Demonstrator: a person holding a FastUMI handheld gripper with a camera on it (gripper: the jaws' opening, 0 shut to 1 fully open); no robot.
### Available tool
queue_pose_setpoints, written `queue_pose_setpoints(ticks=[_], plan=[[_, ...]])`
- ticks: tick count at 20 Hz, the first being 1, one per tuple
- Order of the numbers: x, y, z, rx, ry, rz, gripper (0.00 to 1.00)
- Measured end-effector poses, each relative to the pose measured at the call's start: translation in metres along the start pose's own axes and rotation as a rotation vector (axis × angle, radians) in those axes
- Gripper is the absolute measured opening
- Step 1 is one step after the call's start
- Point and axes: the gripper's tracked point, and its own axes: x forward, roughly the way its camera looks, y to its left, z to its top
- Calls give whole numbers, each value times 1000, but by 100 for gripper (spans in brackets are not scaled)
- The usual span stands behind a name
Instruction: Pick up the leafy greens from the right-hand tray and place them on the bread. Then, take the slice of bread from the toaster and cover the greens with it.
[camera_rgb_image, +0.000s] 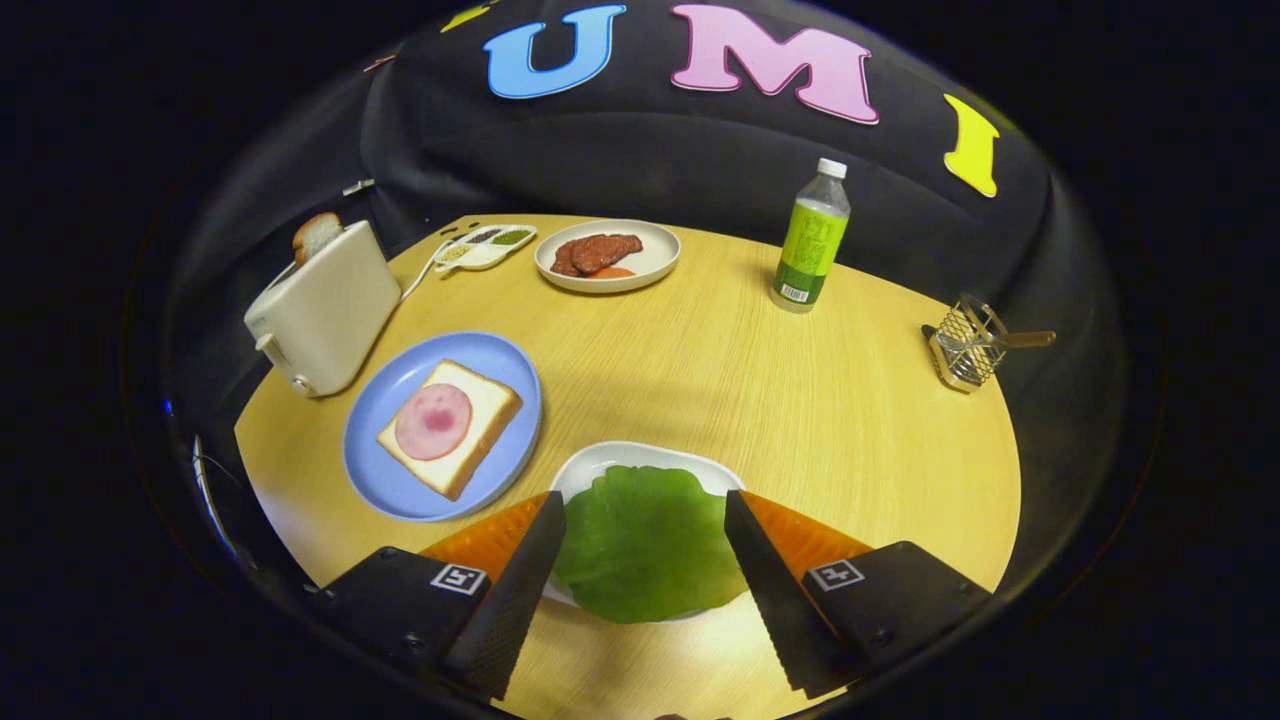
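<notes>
A green leaf (645, 540) lies flat in a white tray (610, 458) on the wooden table, directly between my two fingers. My gripper (645, 500) stands open, its fingers spread to either side of the leaf and held above it. To the left, beyond the left finger, a blue plate (390, 400) carries a slice of bread (485, 420) topped with a round pink slice of ham (433, 421). Further back left stands a white toaster (325, 310) with a slice of bread (316, 236) sticking up out of its slot.
A white plate with brown meat (607, 256) and a small divided dish (485, 247) sit at the table's far side. A green-labelled bottle (810, 240) stands at the back right, a wire basket with a wooden handle (968, 345) near the right edge.
</notes>
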Motion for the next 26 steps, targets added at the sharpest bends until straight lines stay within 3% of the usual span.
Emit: queue_pose_setpoints(ticks=[7,14,16,17,19,21,23,25,26], plan=[[38,2,-25,58,81,40,100],[40,4,-26,-38,82,47,96],[41,5,-26,-41,84,52,86],[42,5,-27,-40,95,54,74],[42,4,-26,-31,114,48,74],[43,1,-25,-1,109,23,27],[43,0,-24,-7,105,23,26],[39,3,-25,12,105,29,7],[40,3,-26,17,110,33,7]])
